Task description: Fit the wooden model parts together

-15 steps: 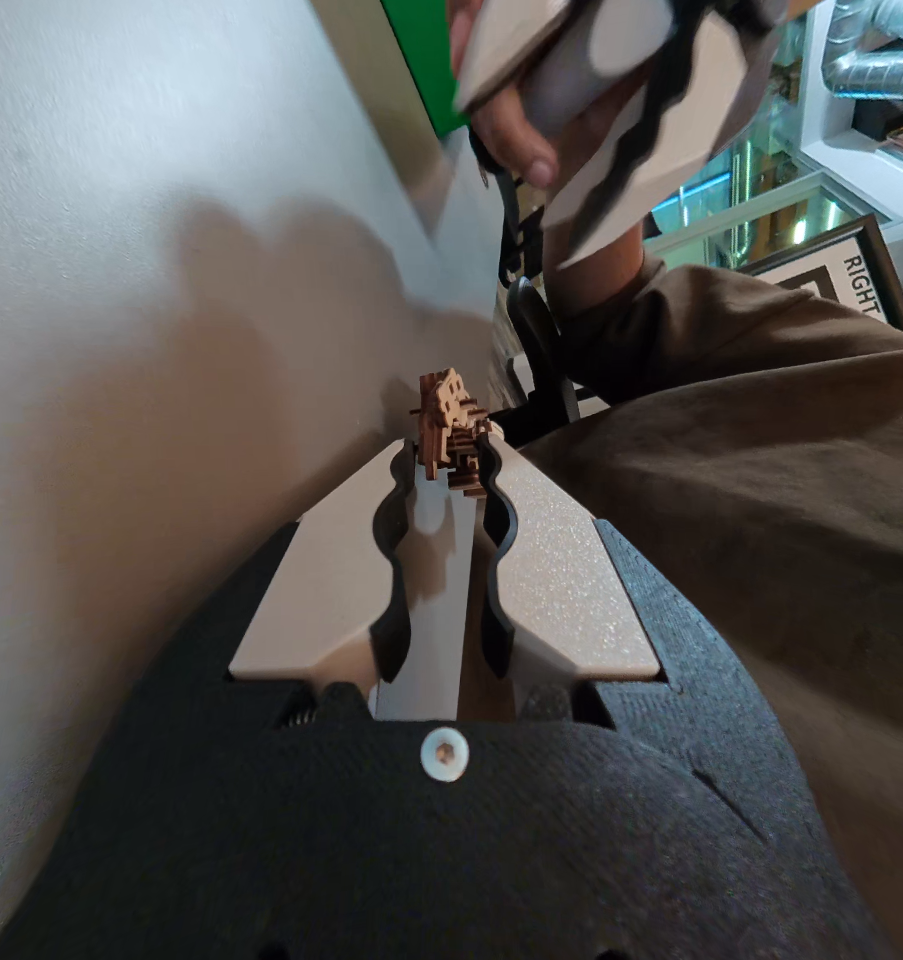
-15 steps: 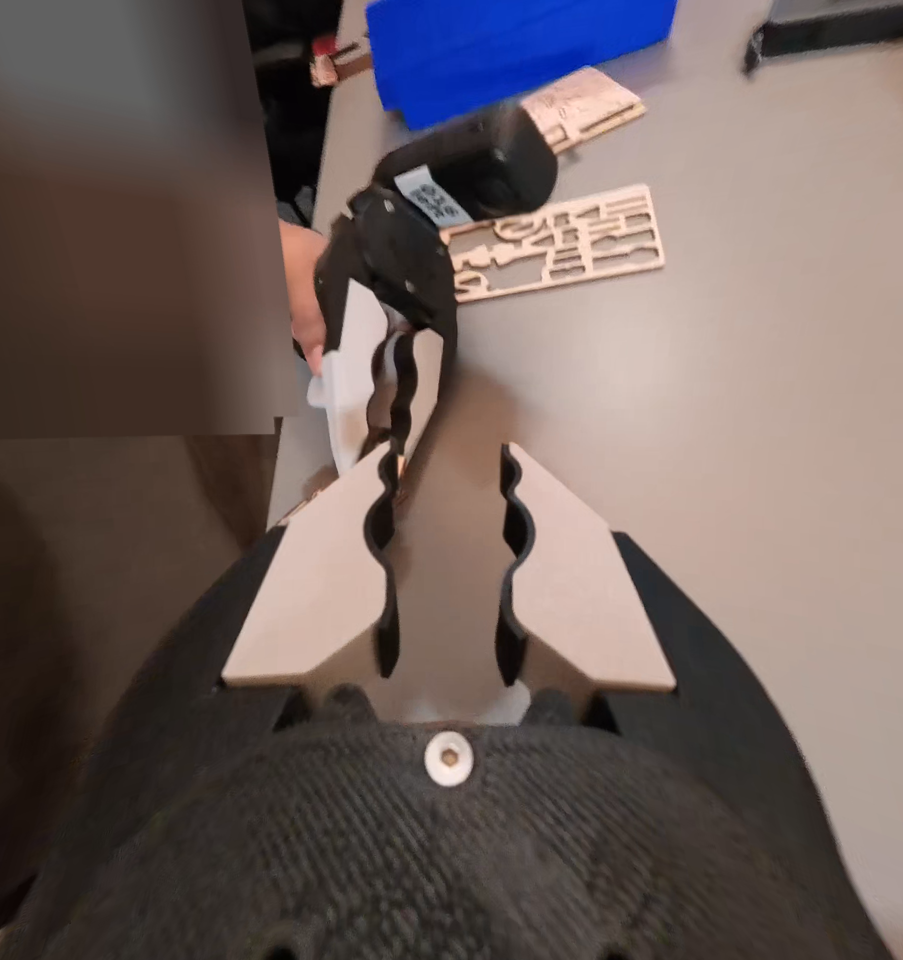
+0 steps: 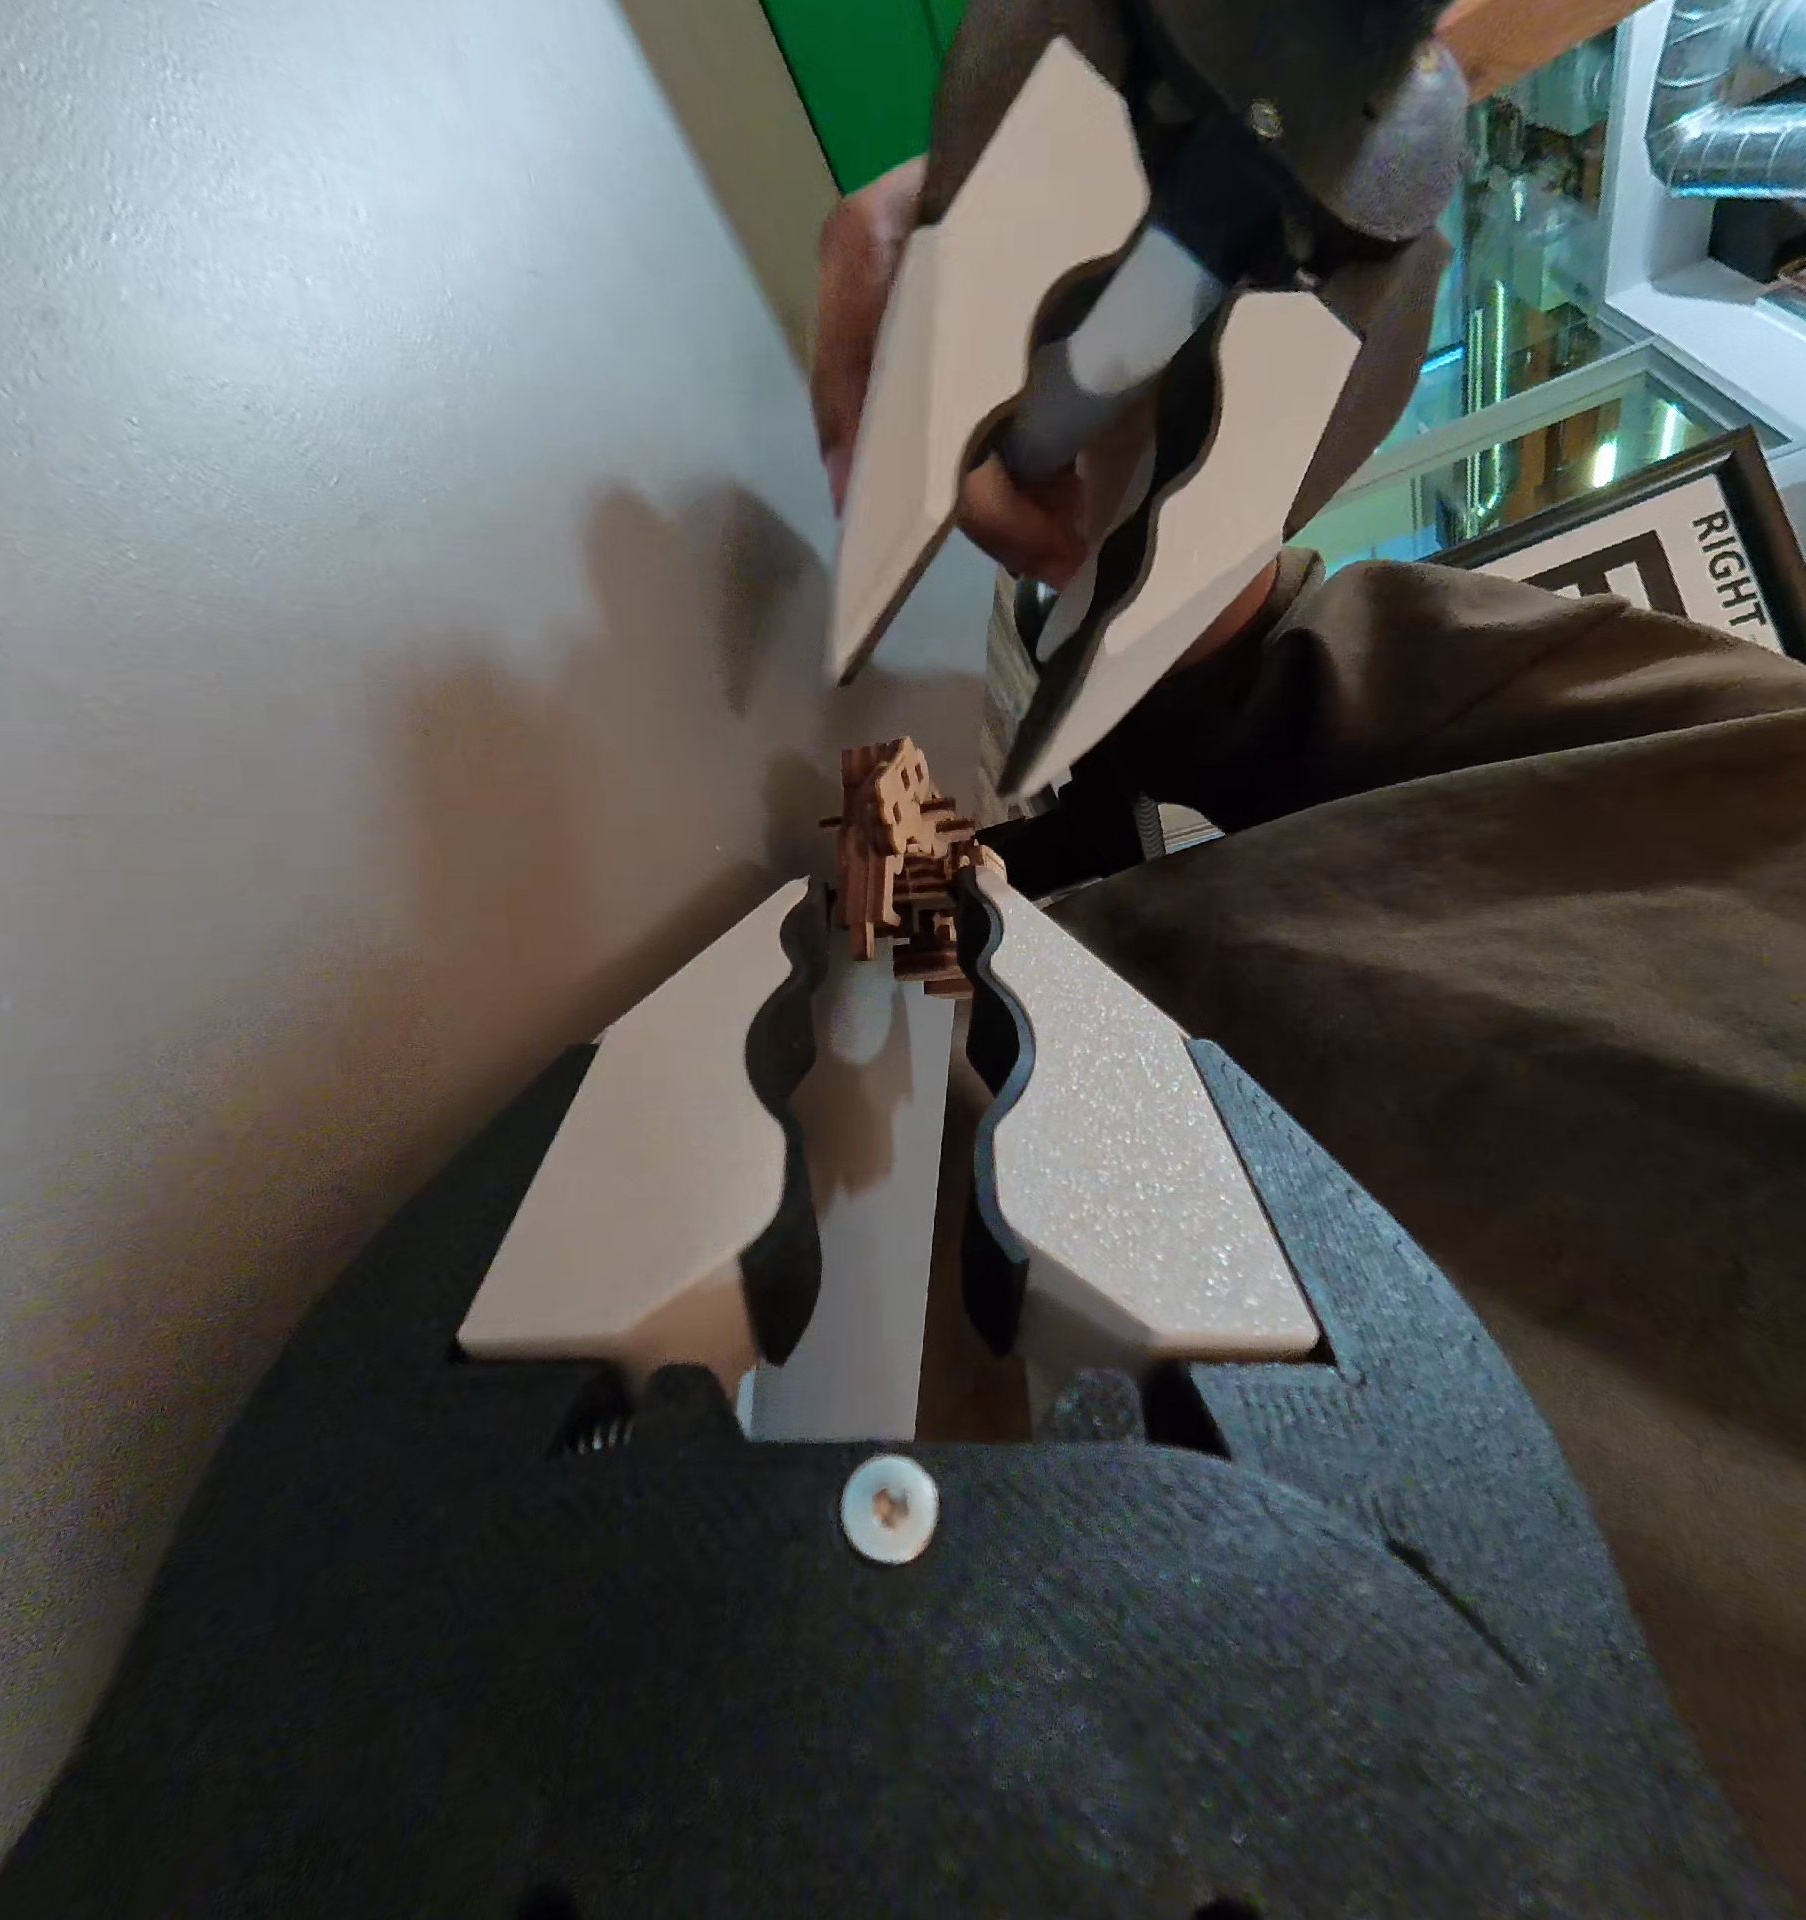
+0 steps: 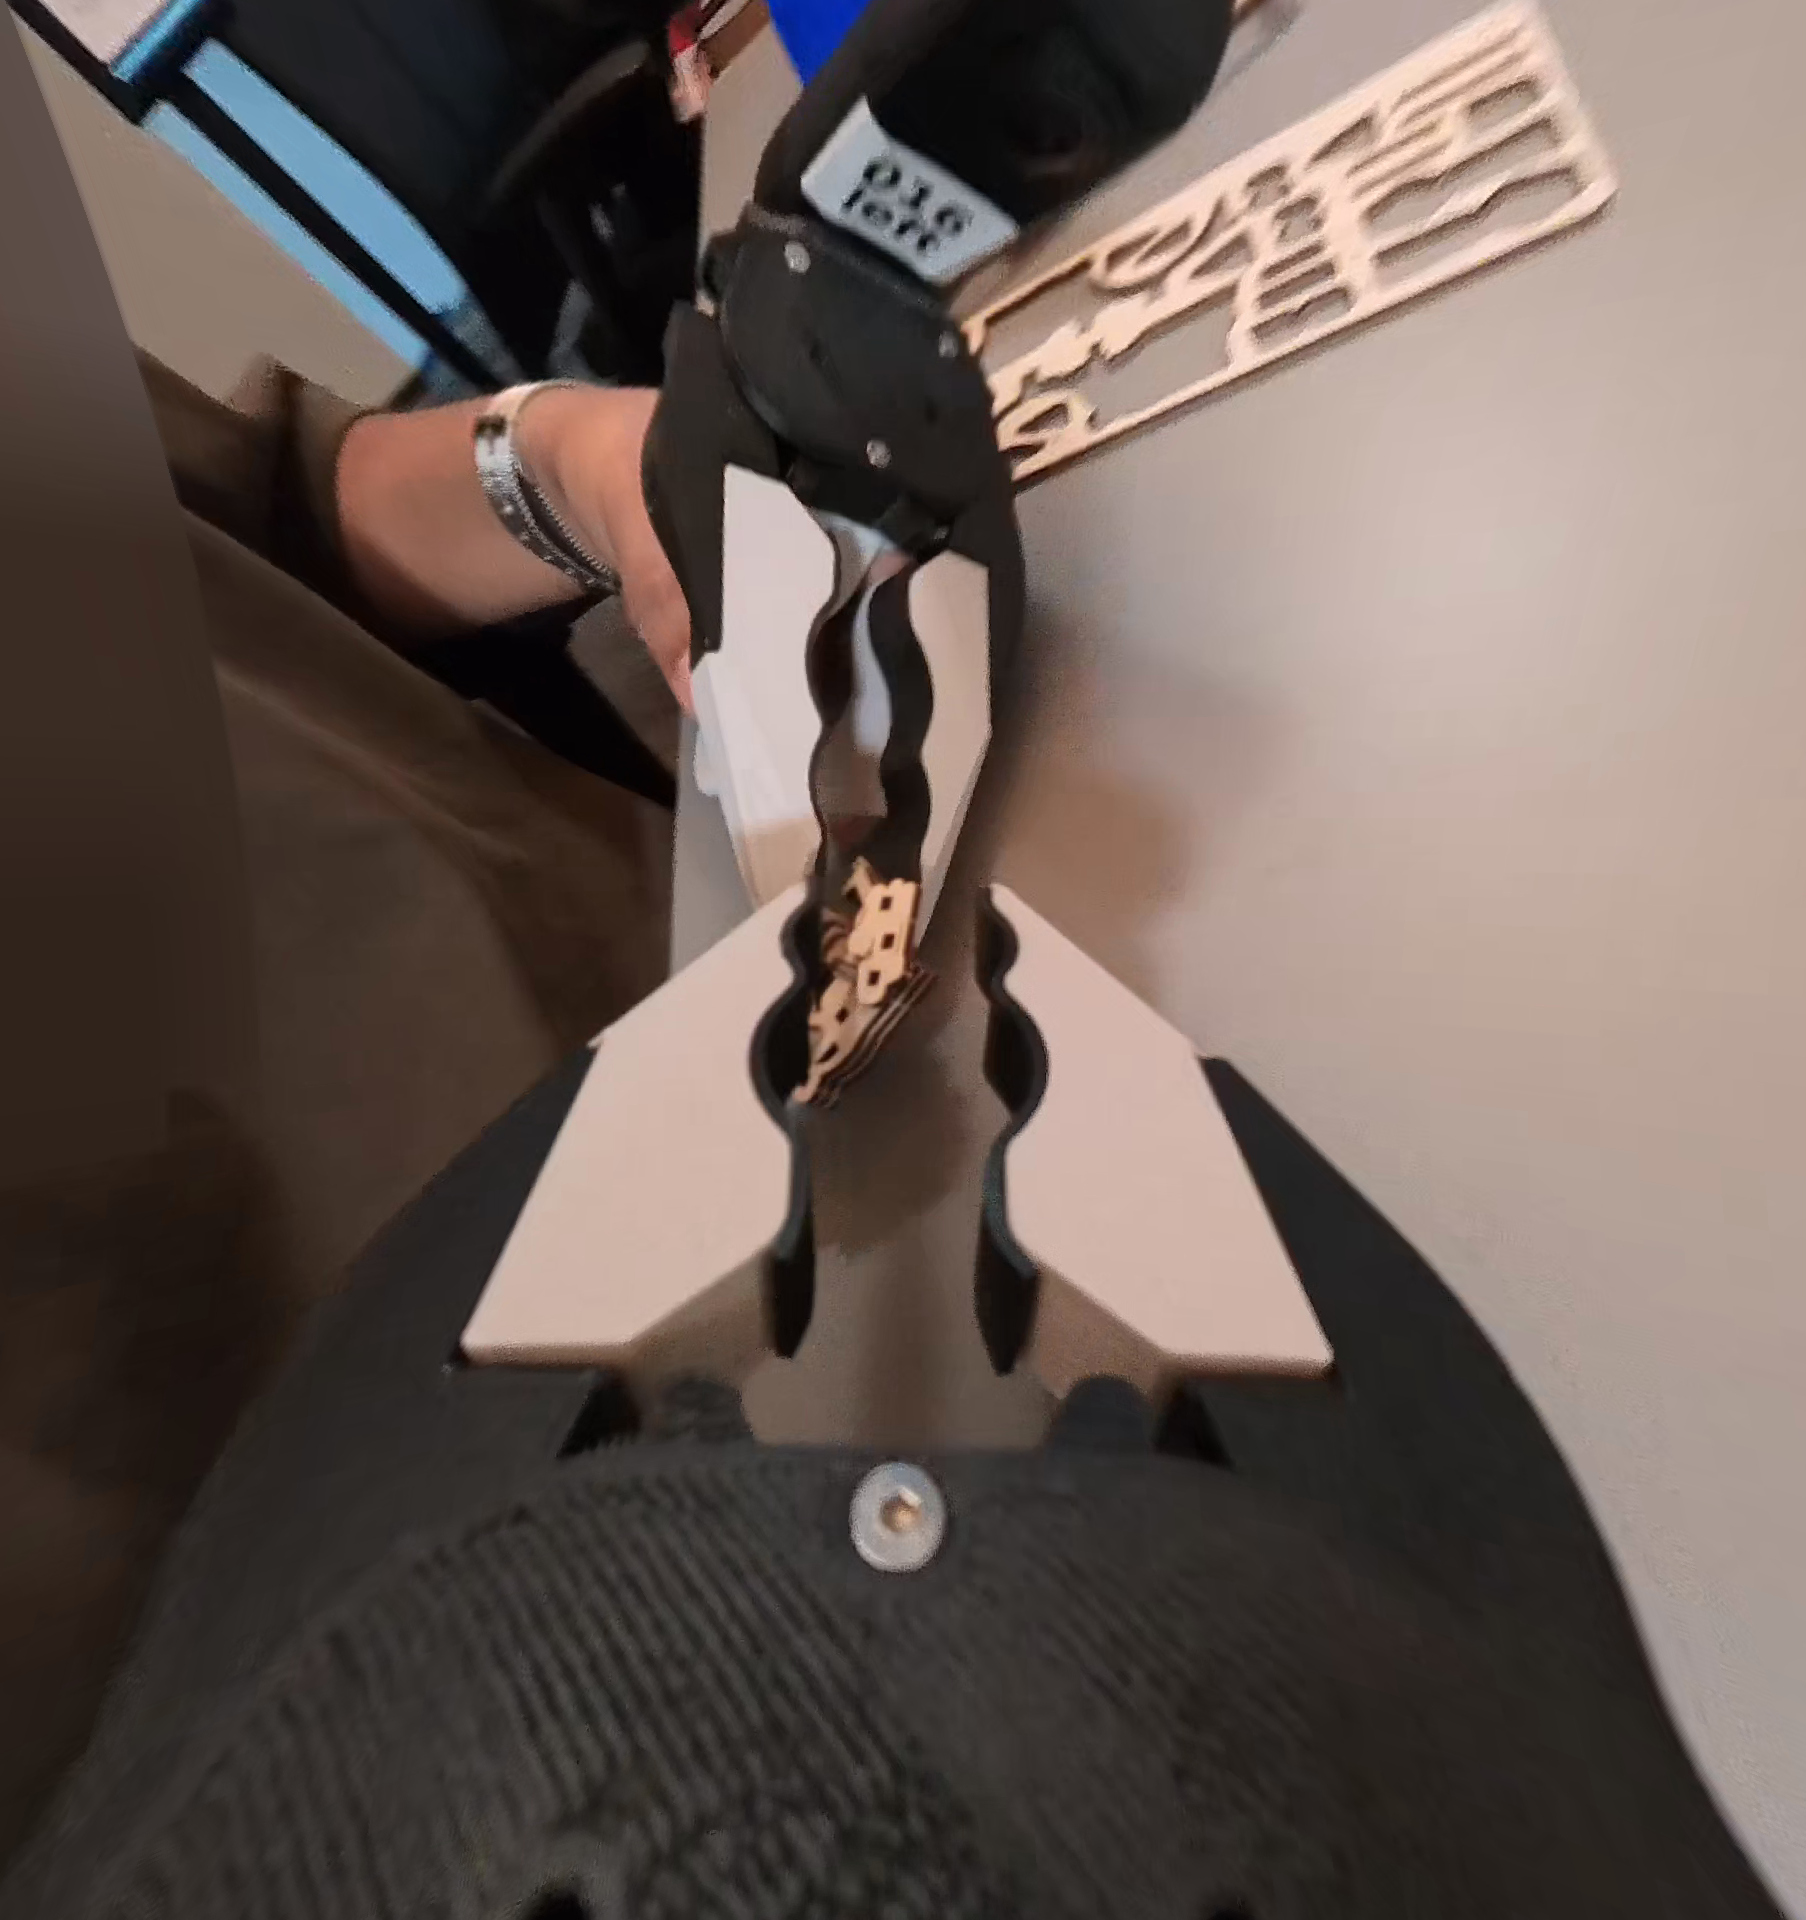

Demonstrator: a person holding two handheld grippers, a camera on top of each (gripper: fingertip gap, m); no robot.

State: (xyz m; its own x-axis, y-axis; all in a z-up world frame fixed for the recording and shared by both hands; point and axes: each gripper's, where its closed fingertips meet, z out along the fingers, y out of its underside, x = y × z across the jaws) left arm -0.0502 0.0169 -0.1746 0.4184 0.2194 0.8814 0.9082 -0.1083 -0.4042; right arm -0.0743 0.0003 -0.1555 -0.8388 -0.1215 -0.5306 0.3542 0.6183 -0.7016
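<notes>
My left gripper (image 3: 894, 883) is shut on a small, partly built wooden model (image 3: 894, 821), pinched at the fingertips above the grey table (image 3: 255, 520). My right gripper (image 3: 925, 727) hangs just above and beyond the model, open and empty, tips pointing down at it. In the right wrist view the left gripper (image 4: 873, 862) reaches in from the top with the model (image 4: 868, 987). The model lies between the spread fingers of my right gripper (image 4: 891, 914), close to its left finger; I cannot tell whether they touch.
A flat wooden sheet with cut-out part shapes (image 4: 1294, 208) lies on the table (image 4: 1501, 831) at the far right. A person's brown sleeve (image 3: 1398, 935) fills the right side. A wrist with bracelets (image 4: 525, 488) holds the left gripper. A framed picture (image 3: 1761, 582) stands behind. The grippers are tip to tip, or close to it.
My right gripper has come down and closer to the left one, still open; the model now sits between its fingers. The left gripper keeps its hold on the model.
</notes>
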